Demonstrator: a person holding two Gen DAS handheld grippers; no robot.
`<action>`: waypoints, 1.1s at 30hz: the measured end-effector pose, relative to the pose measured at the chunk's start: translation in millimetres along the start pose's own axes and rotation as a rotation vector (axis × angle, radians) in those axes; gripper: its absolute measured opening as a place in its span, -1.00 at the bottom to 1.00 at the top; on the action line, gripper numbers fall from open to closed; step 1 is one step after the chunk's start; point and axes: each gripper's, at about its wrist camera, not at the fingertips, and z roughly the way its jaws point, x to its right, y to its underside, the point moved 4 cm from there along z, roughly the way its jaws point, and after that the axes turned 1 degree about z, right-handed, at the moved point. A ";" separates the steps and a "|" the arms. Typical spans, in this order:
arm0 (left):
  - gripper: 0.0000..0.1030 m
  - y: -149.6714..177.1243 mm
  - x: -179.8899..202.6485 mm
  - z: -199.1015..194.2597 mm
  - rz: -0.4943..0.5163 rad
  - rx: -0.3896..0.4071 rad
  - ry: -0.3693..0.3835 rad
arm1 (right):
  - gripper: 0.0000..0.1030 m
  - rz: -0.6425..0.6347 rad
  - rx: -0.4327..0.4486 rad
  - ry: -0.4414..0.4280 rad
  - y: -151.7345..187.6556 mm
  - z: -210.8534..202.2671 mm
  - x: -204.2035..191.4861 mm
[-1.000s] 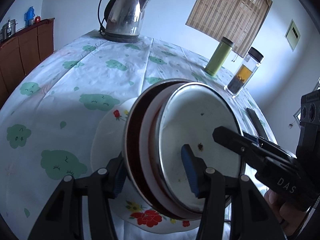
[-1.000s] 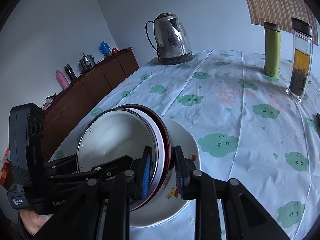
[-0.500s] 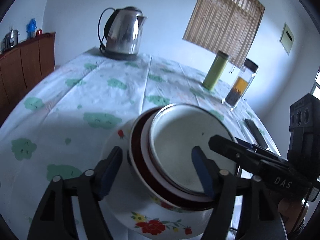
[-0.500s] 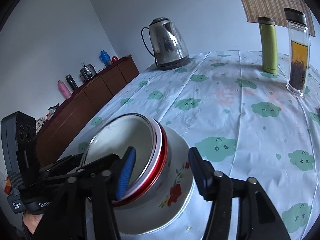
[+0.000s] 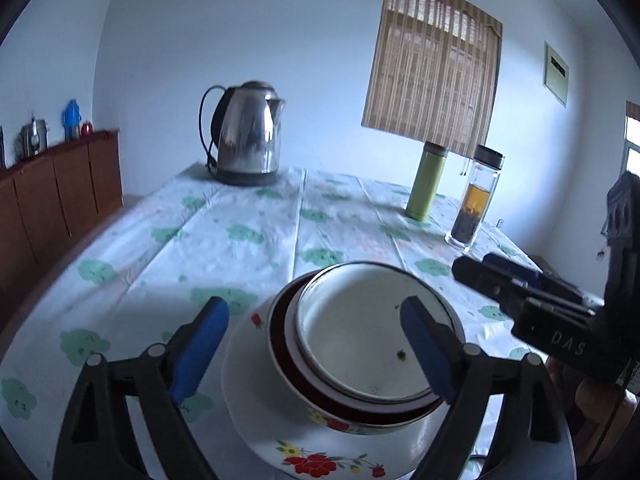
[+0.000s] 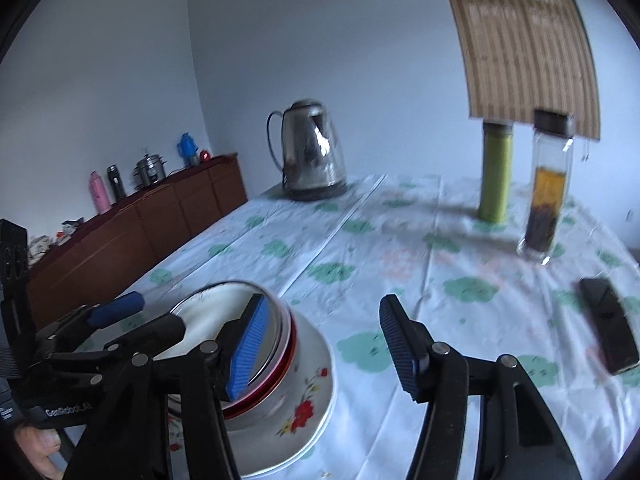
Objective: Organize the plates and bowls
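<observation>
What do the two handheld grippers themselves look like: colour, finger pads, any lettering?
Both are black plastic, with silver pivot bolts along the finger arms. The left gripper carries smooth bright-blue pads on its fingertips; the right gripper has ribbed blue pads. White "DAS" lettering marks the right gripper's body in the left wrist view; partly legible white "Gen..." lettering marks the left one's in the right wrist view.

The left gripper (image 5: pixel 316 344) has black plastic arms with silver screws and blue ribbed pads (image 5: pixel 200 350). The right gripper (image 6: pixel 324 344) looks the same; its body carries white letters, perhaps "DAS". Bare skin of a hand (image 6: pixel 38 446) shows.
</observation>
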 end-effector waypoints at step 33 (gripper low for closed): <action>0.93 -7.1 0.8 -17.8 0.038 0.111 -0.062 | 0.28 -0.042 0.179 0.064 -9.6 -29.6 0.9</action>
